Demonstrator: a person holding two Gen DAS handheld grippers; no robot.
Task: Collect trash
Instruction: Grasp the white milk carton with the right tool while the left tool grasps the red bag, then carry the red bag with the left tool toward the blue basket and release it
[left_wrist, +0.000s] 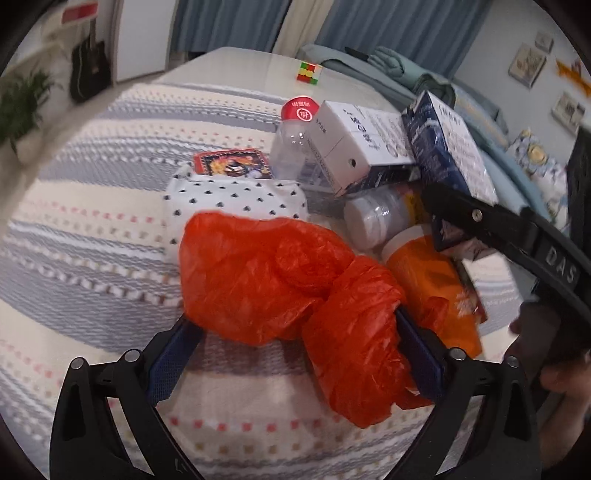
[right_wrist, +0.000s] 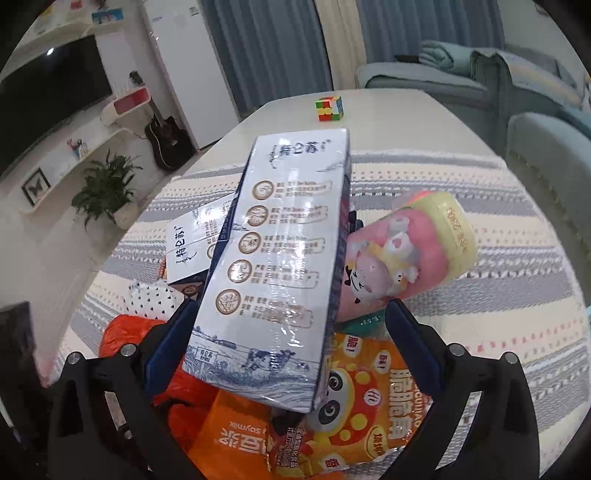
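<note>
A crumpled orange-red plastic bag (left_wrist: 280, 280) lies on the striped cloth between the fingers of my left gripper (left_wrist: 295, 321). It drapes against the right finger, the left pad stands clear, and the jaws are wide. A blue-and-white milk carton (right_wrist: 280, 258) leans tilted on the trash pile between the fingers of my right gripper (right_wrist: 291, 306). Its left pad is at the carton's edge and its right pad is apart from it. One black finger (left_wrist: 480, 218) of the right gripper shows in the left wrist view over that carton (left_wrist: 450, 147).
The pile holds a second white carton (left_wrist: 354, 147), a clear red-capped bottle (left_wrist: 295, 144), a white jar (left_wrist: 380, 218), a dotted tissue pack (left_wrist: 232, 206), a pink cup (right_wrist: 406, 254) and an orange snack bag (right_wrist: 369, 398). A puzzle cube (right_wrist: 330, 107) sits far back; a sofa (right_wrist: 535, 155) is at right.
</note>
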